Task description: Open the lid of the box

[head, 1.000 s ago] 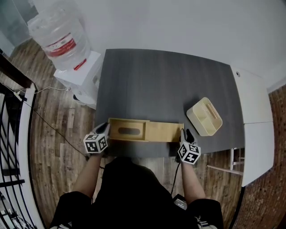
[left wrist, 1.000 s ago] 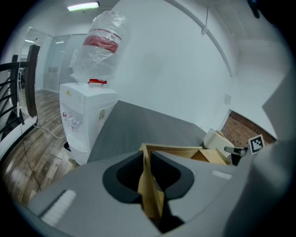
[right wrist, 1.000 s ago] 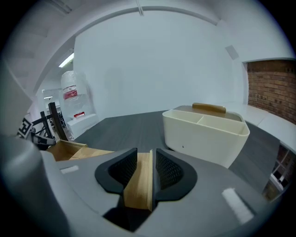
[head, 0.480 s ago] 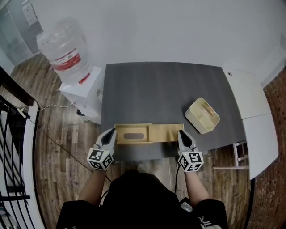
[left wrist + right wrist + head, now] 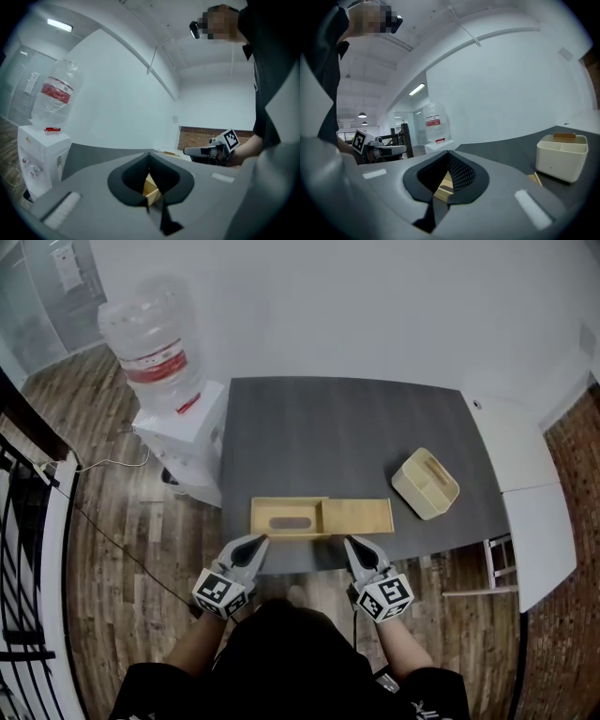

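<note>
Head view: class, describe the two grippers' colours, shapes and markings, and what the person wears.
The left gripper and right gripper match: grey bodies tapering to black pointed jaws, each carrying a white cube printed with black square markers. The person wears a black top with short sleeves.

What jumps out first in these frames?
The long wooden box lies along the near edge of the dark table. The left gripper and right gripper sit just off that edge, their jaws just closed with nothing between them. Next come the water dispenser with its big bottle, left of the table, and a cream caddy on the table's right side.
</note>
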Demonstrator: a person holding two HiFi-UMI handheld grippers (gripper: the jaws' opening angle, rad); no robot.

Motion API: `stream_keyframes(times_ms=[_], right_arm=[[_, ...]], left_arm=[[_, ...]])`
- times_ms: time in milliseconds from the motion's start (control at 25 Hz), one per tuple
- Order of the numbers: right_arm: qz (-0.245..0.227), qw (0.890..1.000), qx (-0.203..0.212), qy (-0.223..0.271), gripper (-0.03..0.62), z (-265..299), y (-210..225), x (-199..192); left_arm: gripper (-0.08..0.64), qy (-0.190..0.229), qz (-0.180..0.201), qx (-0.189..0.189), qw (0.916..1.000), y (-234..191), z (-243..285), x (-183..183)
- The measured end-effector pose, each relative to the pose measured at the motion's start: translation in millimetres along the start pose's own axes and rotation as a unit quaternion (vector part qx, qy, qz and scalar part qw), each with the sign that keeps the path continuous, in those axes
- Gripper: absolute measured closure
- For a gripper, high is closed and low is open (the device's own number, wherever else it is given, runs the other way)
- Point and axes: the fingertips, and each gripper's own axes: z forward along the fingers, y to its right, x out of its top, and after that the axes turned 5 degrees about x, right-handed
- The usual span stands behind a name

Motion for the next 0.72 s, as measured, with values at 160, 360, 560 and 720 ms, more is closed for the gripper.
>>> stream_keyframes(times_ms=[160, 360, 560, 720], right_arm=[[-0.017, 1.0, 0.004, -0.001, 0.591, -4, -13, -1], [-0.025, 1.0, 0.012, 0.002, 0.591, -6, -29, -3], [-0.031, 0.999, 0.019, 0.0, 0.591, -2, -31, -2], [-0.029, 0.999, 0.017, 0.001, 0.591, 0, -26, -1]], left_arm=[[0.56, 0.005, -0.003, -0.038, 0.9993, 8, -6, 0], [0.56, 0.002, -0.003, -0.071, 0.9975, 11, -12, 3], [0.56, 0.008, -0.02, -0.067, 0.9976, 7, -9, 7], [0.56, 0.009, -0.032, -0.067, 0.9972, 6, -7, 6]])
